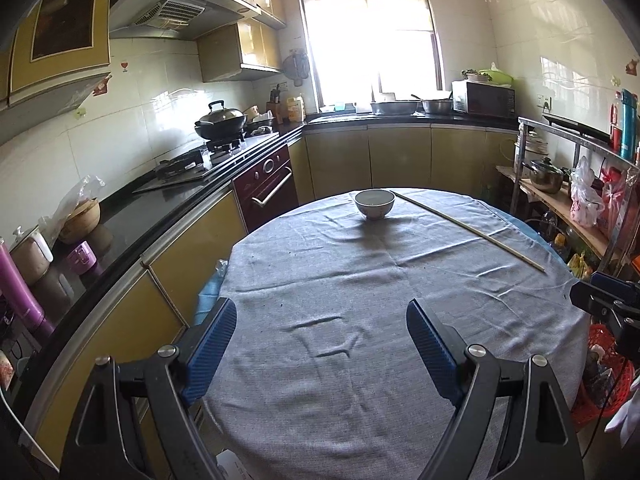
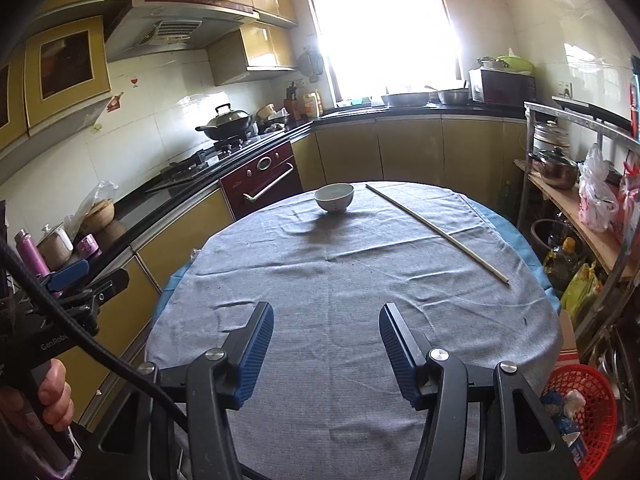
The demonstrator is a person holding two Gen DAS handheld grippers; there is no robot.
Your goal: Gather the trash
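A red mesh basket (image 2: pixel 588 412) holding trash stands on the floor at the table's right side; it also shows in the left wrist view (image 1: pixel 608 380). A white bowl (image 1: pixel 374 203) (image 2: pixel 334 197) and a long thin wooden stick (image 1: pixel 468 229) (image 2: pixel 436 227) lie on the grey tablecloth (image 1: pixel 340 280) (image 2: pixel 340 280) at the far end. My left gripper (image 1: pixel 322 330) is open and empty above the near cloth. My right gripper (image 2: pixel 326 334) is open and empty above the near cloth. Small dark crumbs dot the cloth.
A black counter (image 1: pixel 132 216) with a stove, wok, jars and a purple bottle runs along the left. A metal shelf rack (image 2: pixel 580 200) with pots and bags stands at the right. The left gripper (image 2: pixel 68 276) shows at the right wrist view's left edge.
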